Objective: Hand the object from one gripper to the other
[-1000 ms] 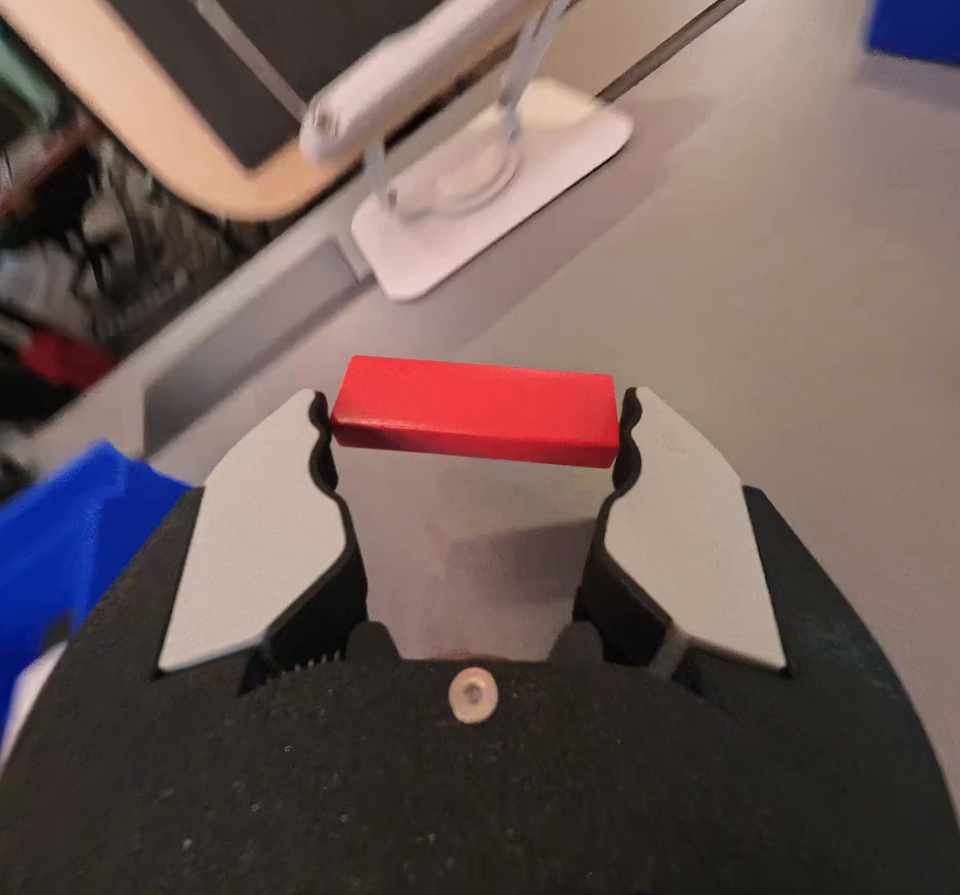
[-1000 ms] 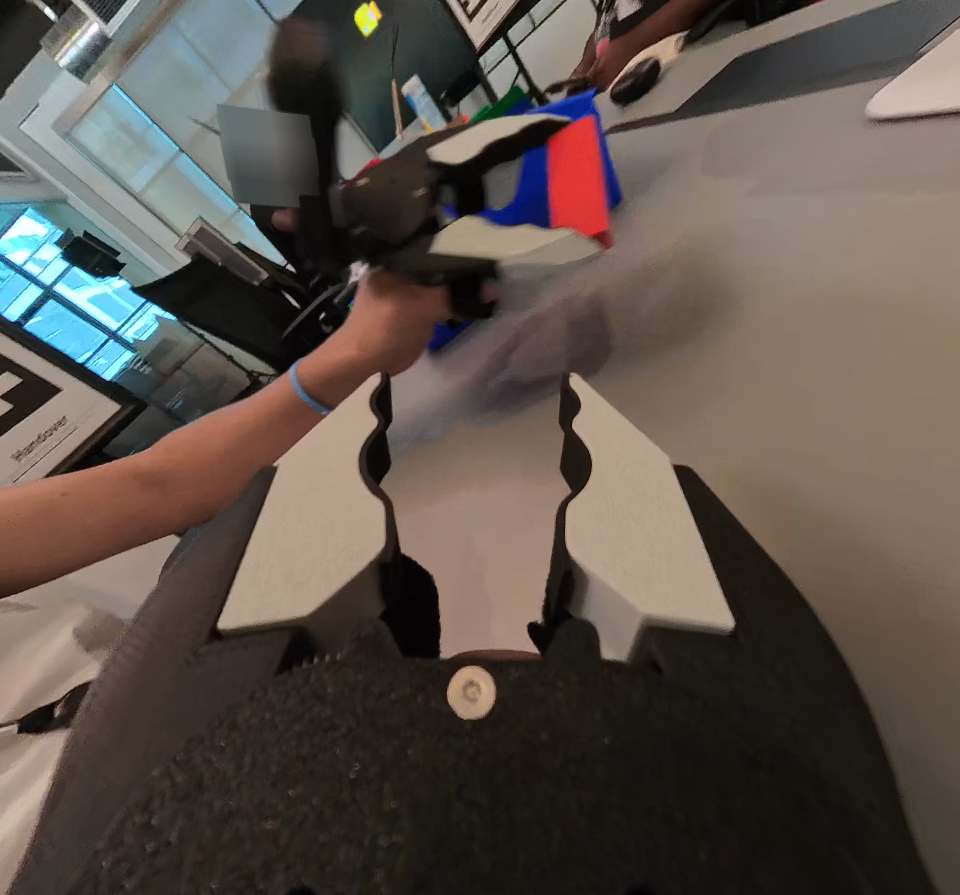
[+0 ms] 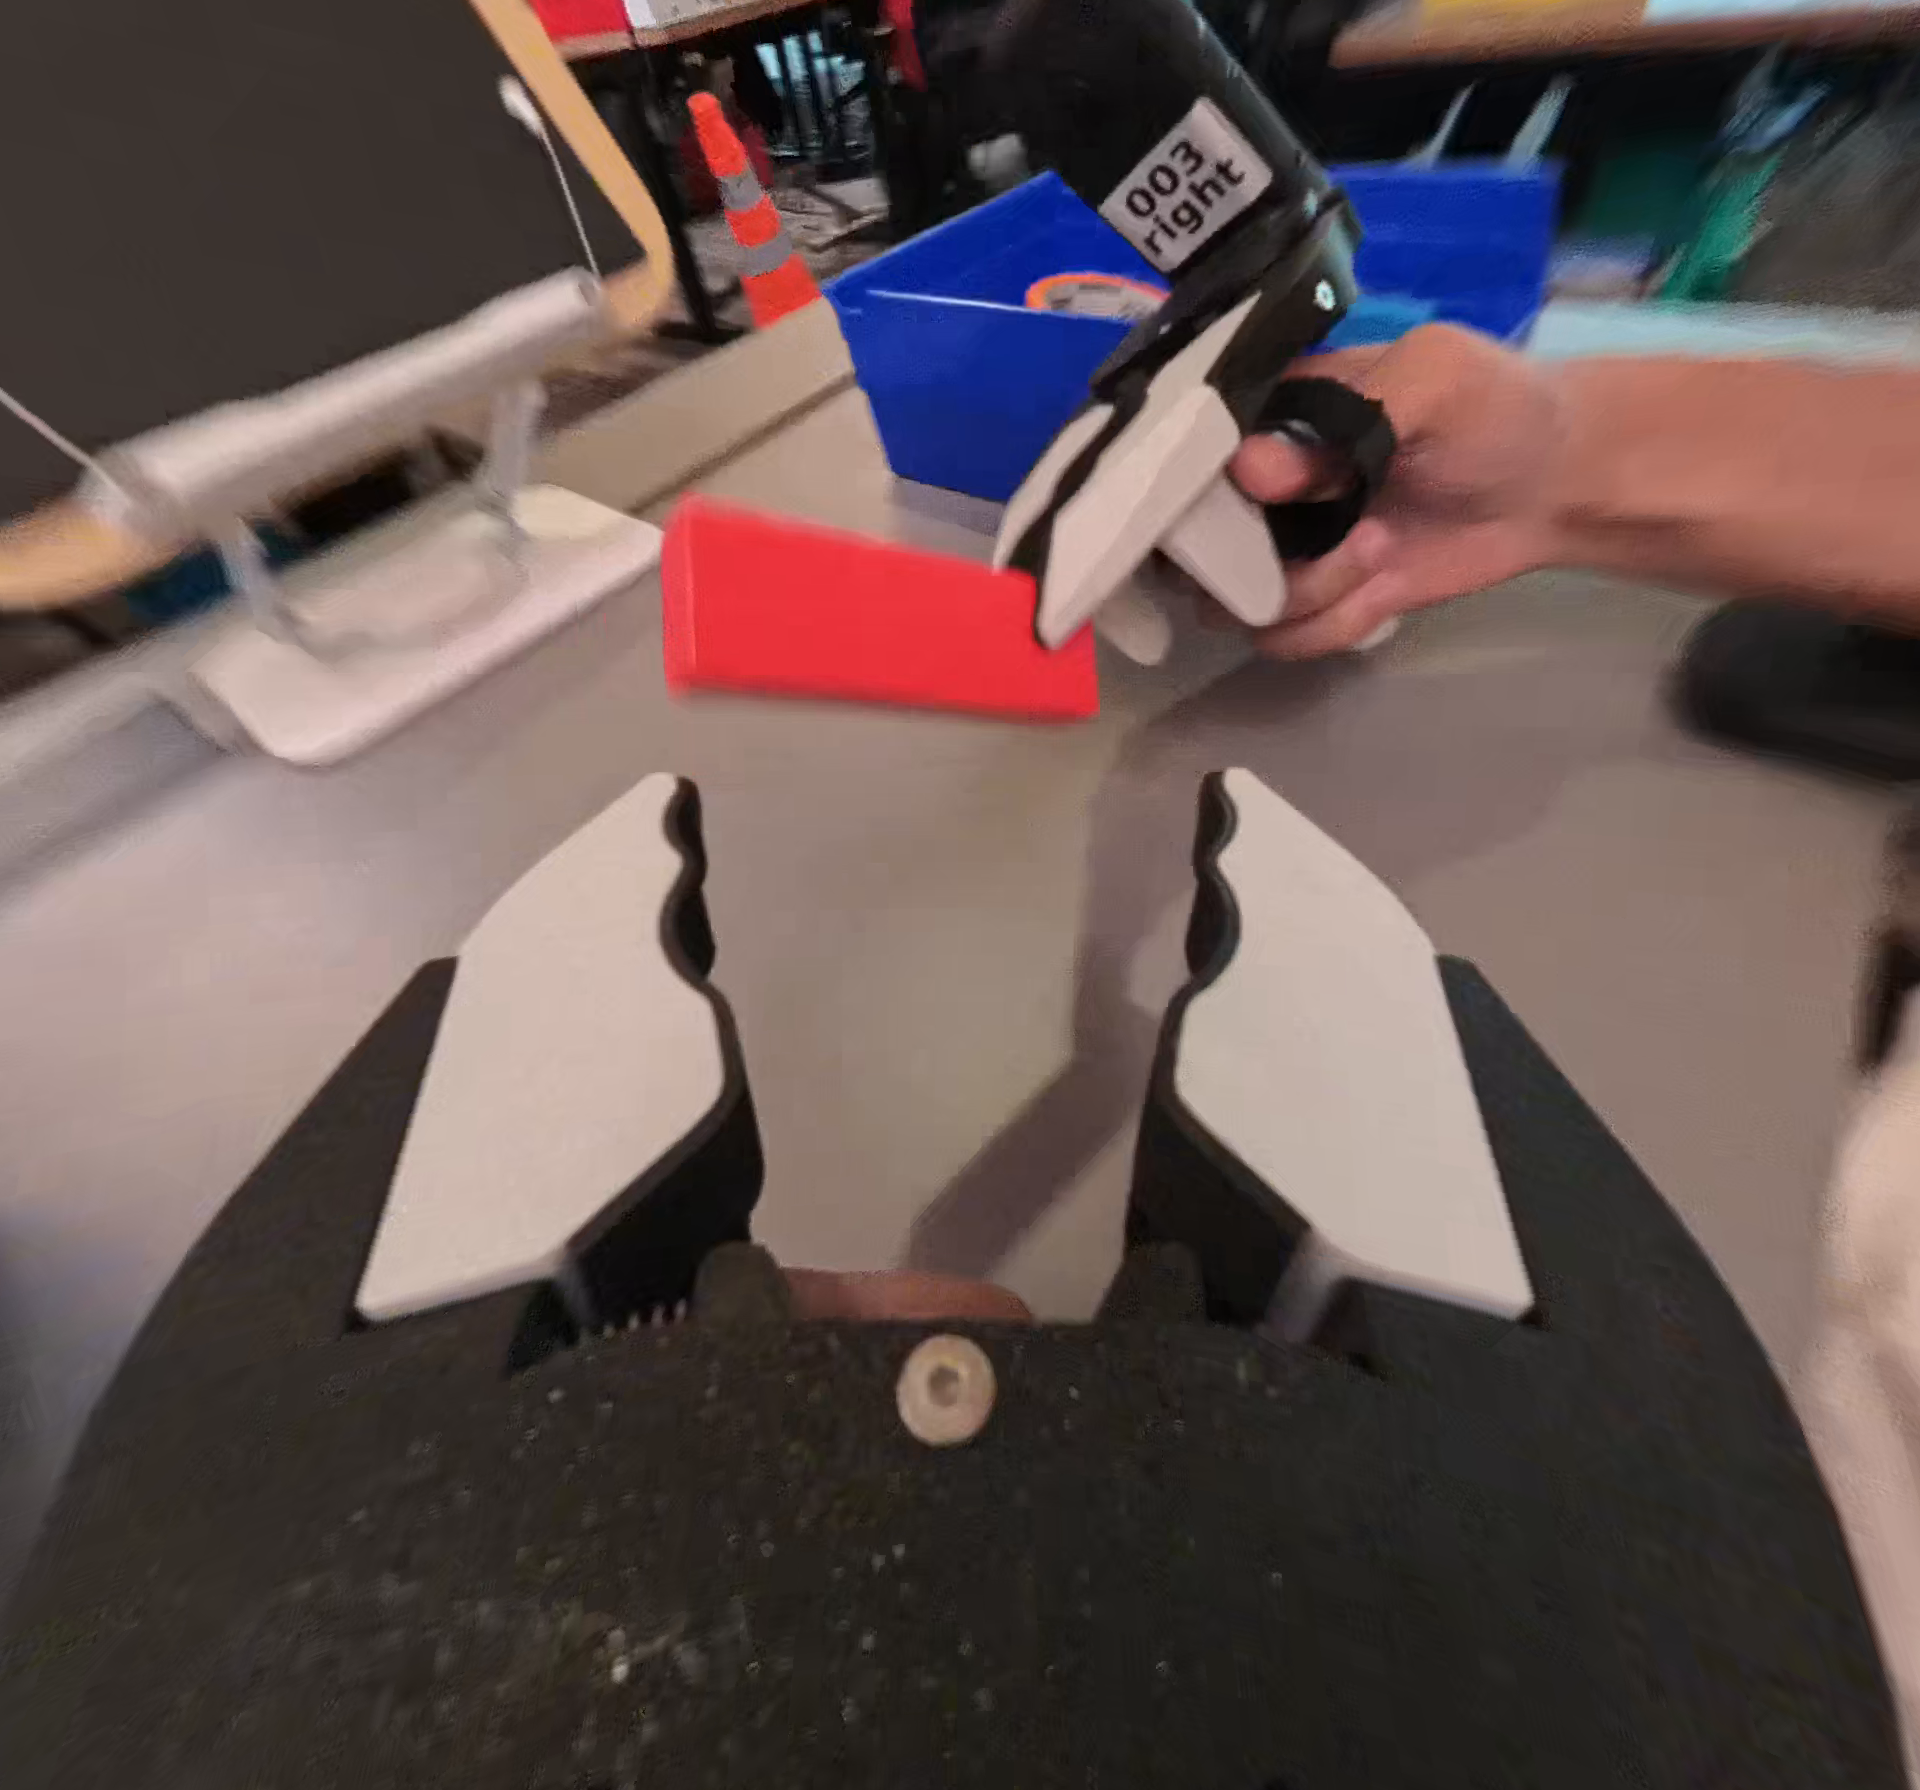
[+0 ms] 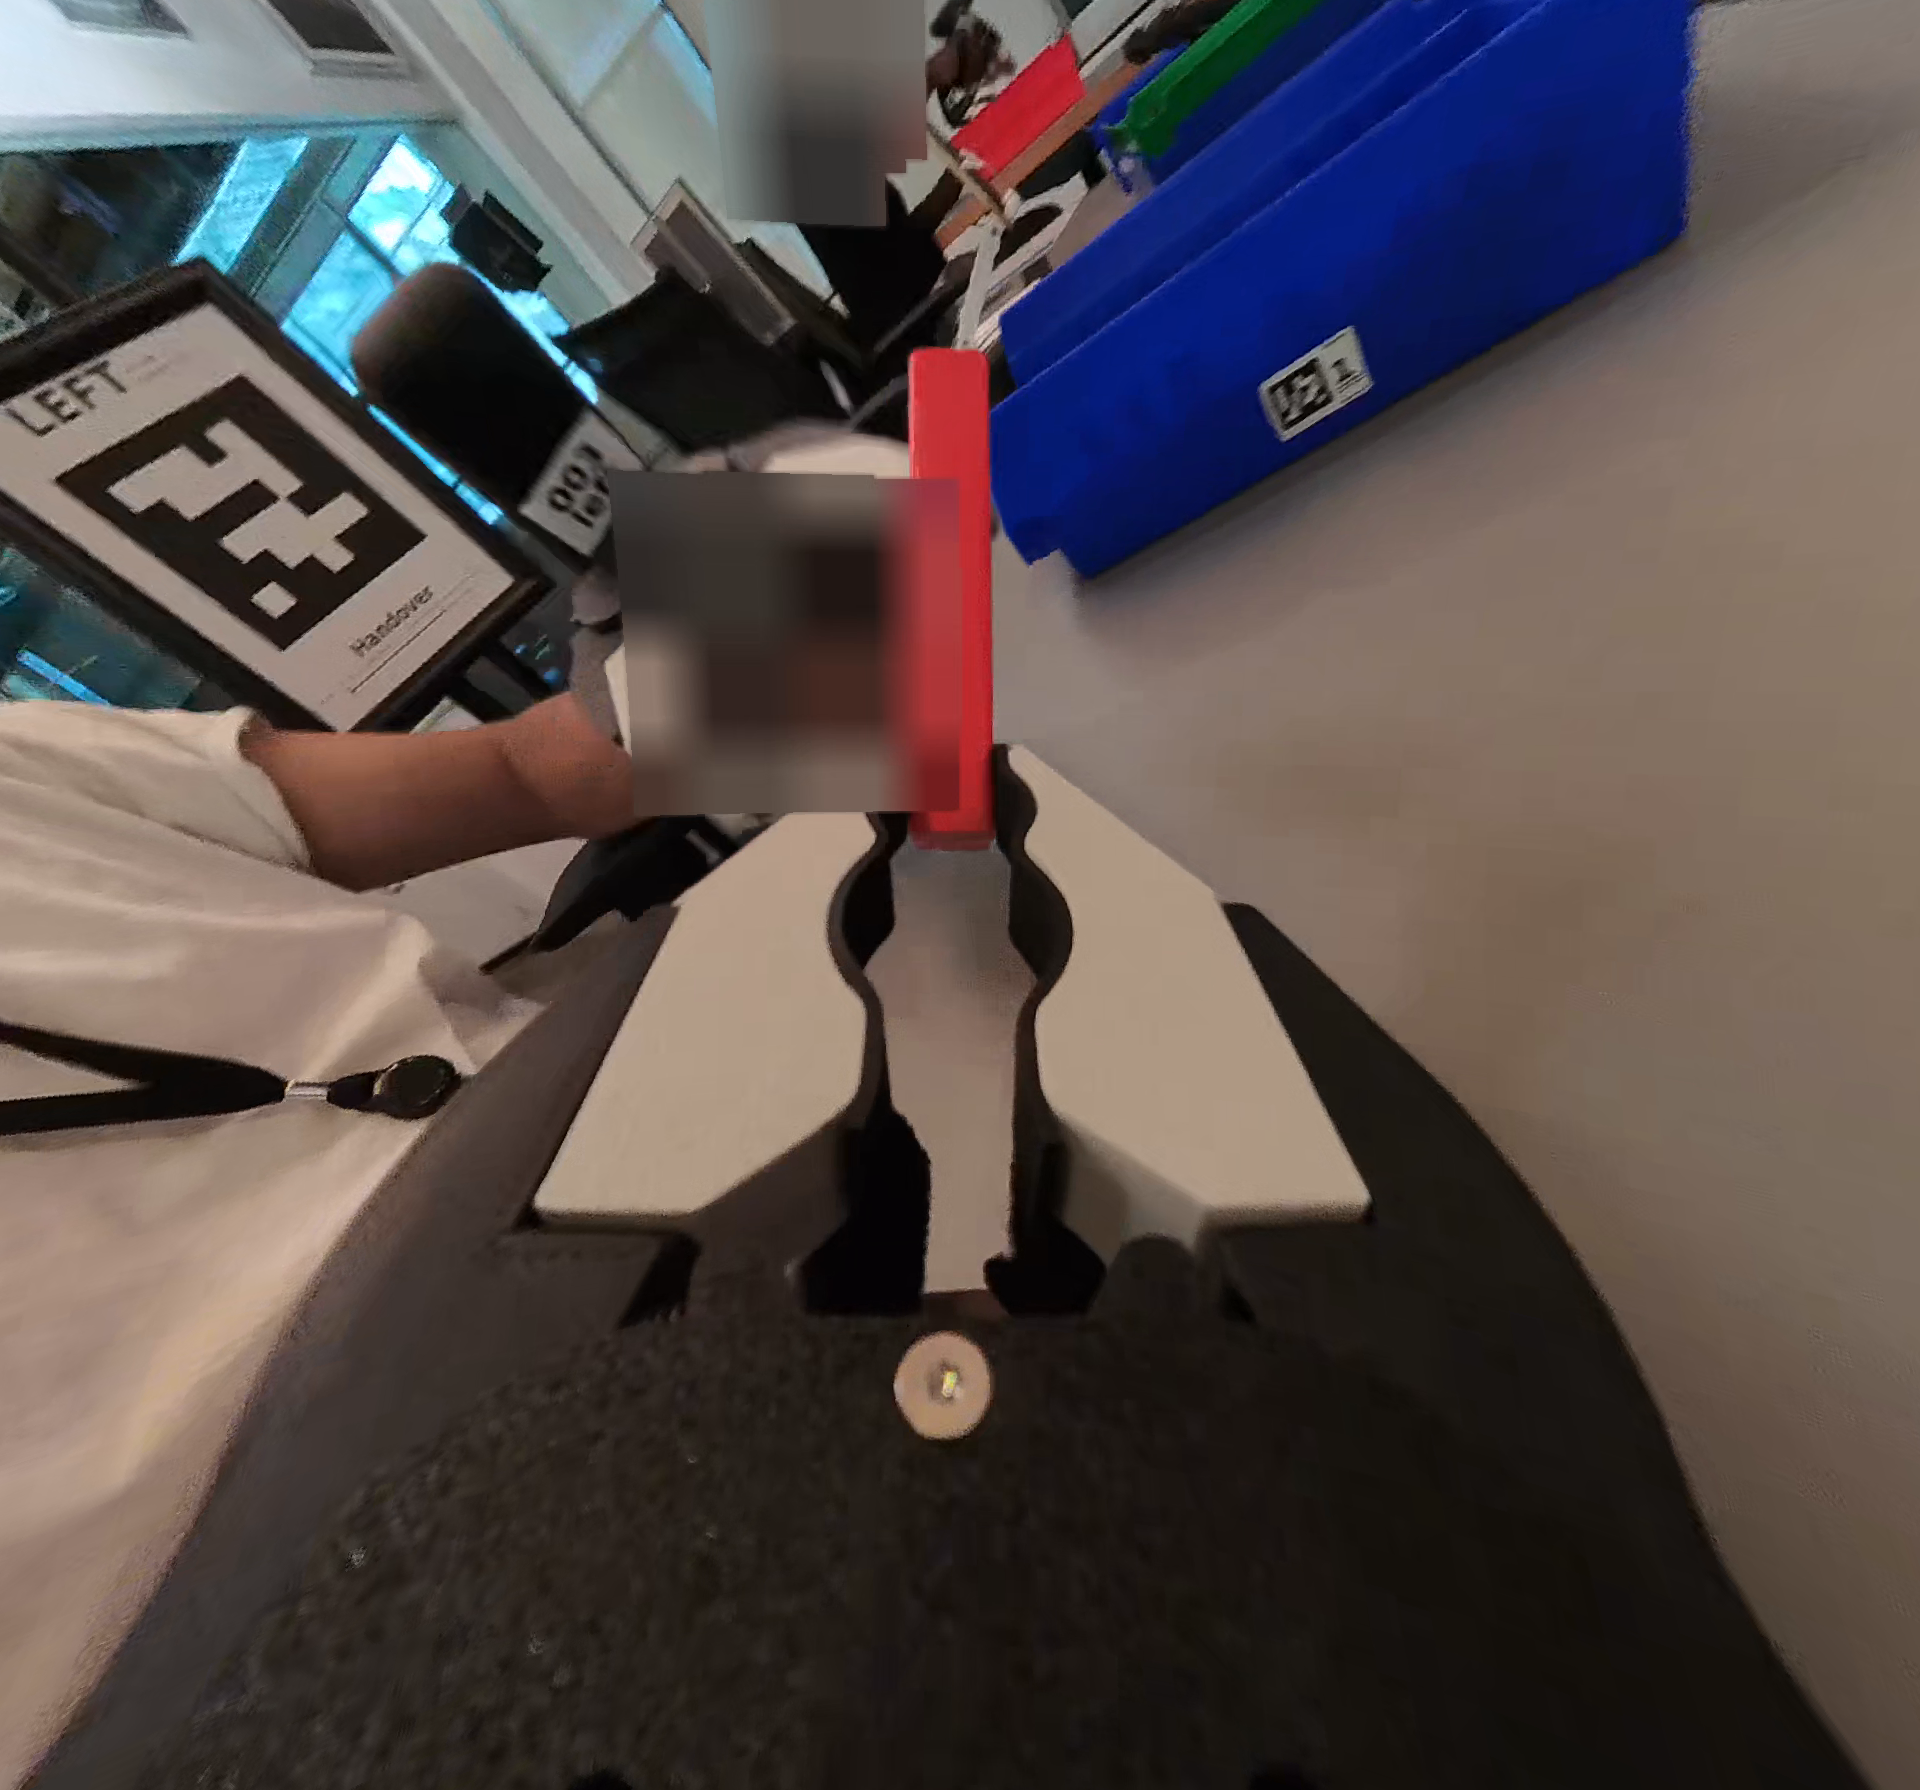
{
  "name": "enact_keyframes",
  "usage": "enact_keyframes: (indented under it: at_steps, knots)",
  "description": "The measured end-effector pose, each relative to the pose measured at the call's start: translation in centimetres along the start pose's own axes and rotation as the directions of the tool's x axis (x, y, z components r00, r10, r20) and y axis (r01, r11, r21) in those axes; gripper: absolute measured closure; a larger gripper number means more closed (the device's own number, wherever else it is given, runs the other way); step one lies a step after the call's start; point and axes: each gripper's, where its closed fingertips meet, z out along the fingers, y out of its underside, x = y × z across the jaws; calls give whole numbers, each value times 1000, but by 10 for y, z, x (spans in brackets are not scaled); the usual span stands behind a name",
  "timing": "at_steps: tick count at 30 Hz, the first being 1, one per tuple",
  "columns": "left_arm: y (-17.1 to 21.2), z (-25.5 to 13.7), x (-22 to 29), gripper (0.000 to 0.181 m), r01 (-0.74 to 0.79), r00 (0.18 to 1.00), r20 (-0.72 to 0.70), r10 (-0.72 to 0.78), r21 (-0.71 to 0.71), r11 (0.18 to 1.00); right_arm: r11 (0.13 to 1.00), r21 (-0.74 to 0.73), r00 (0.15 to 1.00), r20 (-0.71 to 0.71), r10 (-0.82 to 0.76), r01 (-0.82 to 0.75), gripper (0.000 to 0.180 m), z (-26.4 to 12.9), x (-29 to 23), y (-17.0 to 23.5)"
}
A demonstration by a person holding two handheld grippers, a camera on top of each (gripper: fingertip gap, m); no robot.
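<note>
The right gripper (image 4: 945,805) pinches the near end of a red block (image 3: 862,623) above the grey table (image 3: 1455,909), while the left gripper (image 3: 945,805), just short of it, gapes empty, the handover apparently complete.

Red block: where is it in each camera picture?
Left wrist view: red block in the middle, beyond the open left gripper, pinched at one end by the right gripper.
Right wrist view: upright, just above centre, between the fingertips.
Shared landmark: blue bin.
</note>
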Motion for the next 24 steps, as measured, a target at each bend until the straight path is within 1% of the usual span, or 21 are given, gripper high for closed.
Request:
enact_keyframes:
  at_steps: [2,3,5,7,10,12,15,18,20,21,22,24]
  knots:
    - [10,-9,-8,91,148,988,-42,-148,-10,989,998,56,998,-45,-33,36,165,-6,6,-9]
    - [8,-14,-15,93,228,972,-57,-227,18,974,995,90,998,-46,-42,46,165,-8,5,-14]
    - [-8,-22,-21,103,388,917,-147,-371,110,915,986,163,999,-14,-30,32,165,-8,-3,-25]
    - [-24,-25,-24,106,491,862,-227,-452,160,856,972,236,999,27,-21,14,165,-4,-12,-34]
    - [-46,-28,-22,108,587,797,-337,-502,230,776,951,307,995,97,0,-30,165,13,-26,-39]
    - [-54,-28,-22,108,623,769,-376,-517,257,739,946,320,991,136,3,-47,165,26,-35,-37]
    - [-55,-31,-31,107,647,755,-373,-539,292,705,963,267,990,139,2,-39,165,38,-38,-28]
    - [-51,-36,-38,117,650,754,-371,-542,303,697,975,220,990,141,1,-32,165,43,-39,-19]
    - [-50,-39,-39,135,654,751,-385,-537,312,690,979,198,987,162,16,-48,165,47,-41,-15]
    - [-51,-41,-37,153,648,753,-401,-523,308,697,980,191,986,165,21,-52,165,49,-42,-14]
    - [-51,-42,-35,165,640,755,-417,-505,304,705,982,182,986,164,22,-53,165,51,-42,-12]
    - [-51,-43,-33,165,635,757,-422,-498,297,713,986,154,983,180,40,-68,165,54,-43,-8]
